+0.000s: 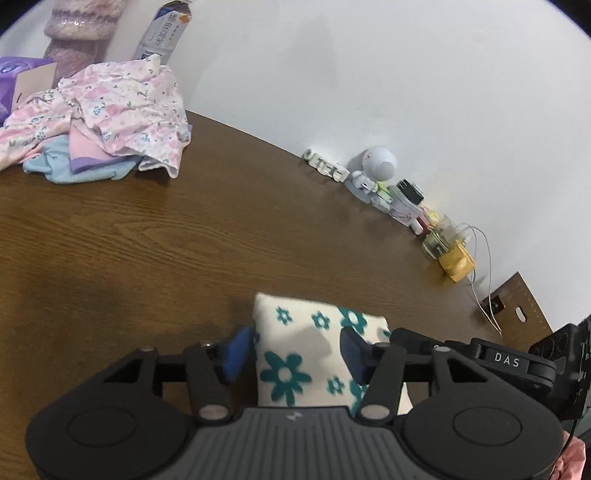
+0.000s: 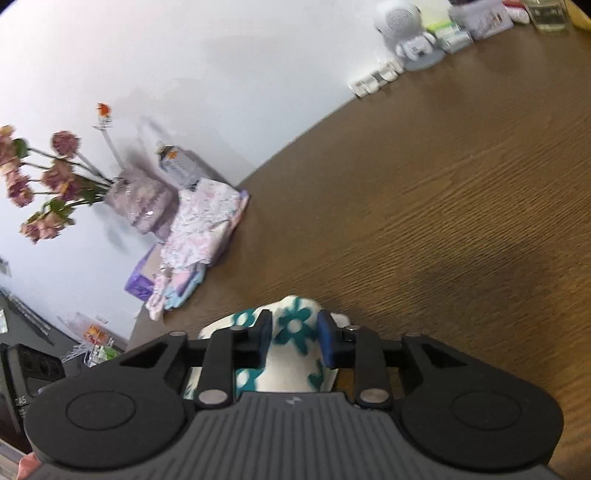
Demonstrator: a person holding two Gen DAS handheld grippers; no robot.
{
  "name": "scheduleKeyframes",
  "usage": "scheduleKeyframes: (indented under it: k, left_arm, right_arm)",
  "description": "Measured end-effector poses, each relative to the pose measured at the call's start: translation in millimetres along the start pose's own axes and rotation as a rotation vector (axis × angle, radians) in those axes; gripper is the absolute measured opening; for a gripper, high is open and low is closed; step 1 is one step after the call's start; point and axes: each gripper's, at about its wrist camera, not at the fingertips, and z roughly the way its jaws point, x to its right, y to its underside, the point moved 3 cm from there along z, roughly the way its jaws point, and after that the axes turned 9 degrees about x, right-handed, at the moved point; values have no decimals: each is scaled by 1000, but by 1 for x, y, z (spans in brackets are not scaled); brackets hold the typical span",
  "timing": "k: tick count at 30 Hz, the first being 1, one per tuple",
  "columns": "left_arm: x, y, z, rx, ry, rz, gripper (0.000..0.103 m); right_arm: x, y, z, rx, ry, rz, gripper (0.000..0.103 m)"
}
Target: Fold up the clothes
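Observation:
A white garment with teal flowers (image 1: 295, 354) lies folded on the brown wooden table (image 1: 166, 229). My left gripper (image 1: 293, 352) stands with its jaws apart on either side of the garment, not pinching it. In the right wrist view the same garment (image 2: 295, 332) bulges up between the blue pads of my right gripper (image 2: 295, 338), which is shut on a bunched part of it. The right gripper's black body shows at the right edge of the left wrist view (image 1: 524, 362).
A pile of pink floral, blue and purple clothes (image 1: 103, 118) sits at the table's far left, also in the right wrist view (image 2: 199, 236). A milk carton (image 1: 166, 29), a vase of dried flowers (image 2: 140, 199), a white robot figure (image 1: 373, 170) and small clutter line the wall.

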Motion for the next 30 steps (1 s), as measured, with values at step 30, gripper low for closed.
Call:
scheduleKeyframes:
  k: [30]
  left_arm:
    - [-6,42,-44,-9,20,-49,46]
  right_arm:
    - [-12,56,-60,2,0,4,40]
